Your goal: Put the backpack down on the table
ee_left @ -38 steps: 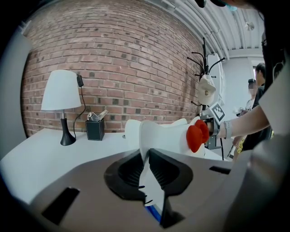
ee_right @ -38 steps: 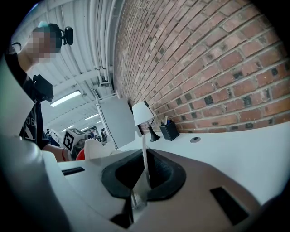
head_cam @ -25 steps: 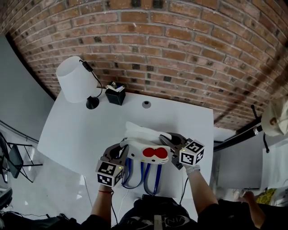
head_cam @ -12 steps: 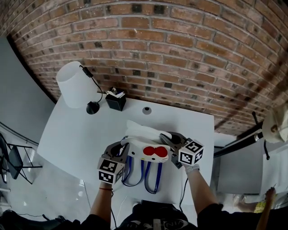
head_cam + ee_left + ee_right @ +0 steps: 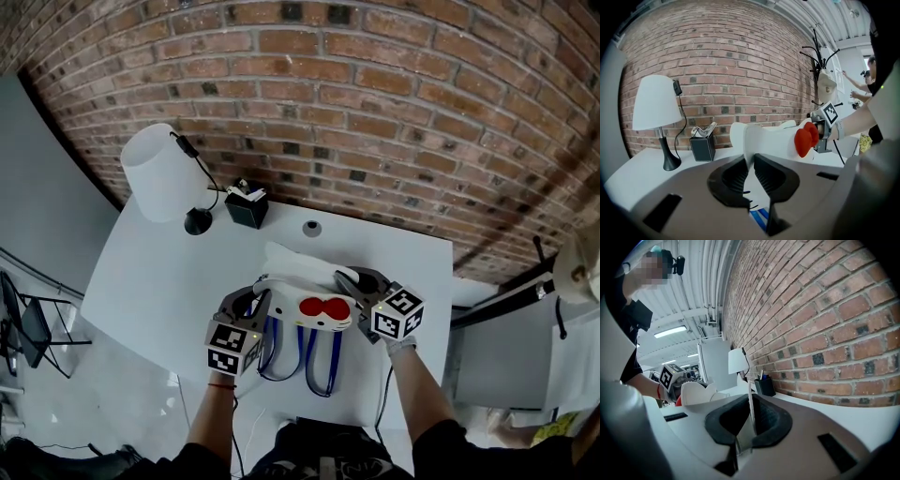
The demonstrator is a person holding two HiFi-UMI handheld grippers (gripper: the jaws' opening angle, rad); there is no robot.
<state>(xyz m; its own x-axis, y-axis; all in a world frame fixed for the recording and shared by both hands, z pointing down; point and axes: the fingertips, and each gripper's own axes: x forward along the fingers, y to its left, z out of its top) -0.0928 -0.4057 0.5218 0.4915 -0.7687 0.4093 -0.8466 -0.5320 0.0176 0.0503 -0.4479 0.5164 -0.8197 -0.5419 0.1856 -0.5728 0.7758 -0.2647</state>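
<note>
The white backpack (image 5: 305, 286) with a red bow (image 5: 323, 307) hangs between my two grippers over the near part of the white table (image 5: 159, 272). Its blue straps (image 5: 314, 361) dangle past the table's front edge. My left gripper (image 5: 255, 302) is shut on the backpack's left edge; in the left gripper view its jaws (image 5: 751, 161) pinch a white fold, with the bow (image 5: 806, 139) beyond. My right gripper (image 5: 352, 286) is shut on the right edge, and the right gripper view shows a thin white flap (image 5: 751, 404) clamped between the pads. Whether the backpack's bottom touches the table is hidden.
A white-shaded lamp (image 5: 159, 173) stands at the table's far left, with a black holder (image 5: 248, 204) beside it and a small round fitting (image 5: 311, 227) near the brick wall. A coat stand (image 5: 815, 51) rises to the right of the table.
Both grippers have carried the backpack a little farther over the table toward the brick wall. Their grips have not changed.
</note>
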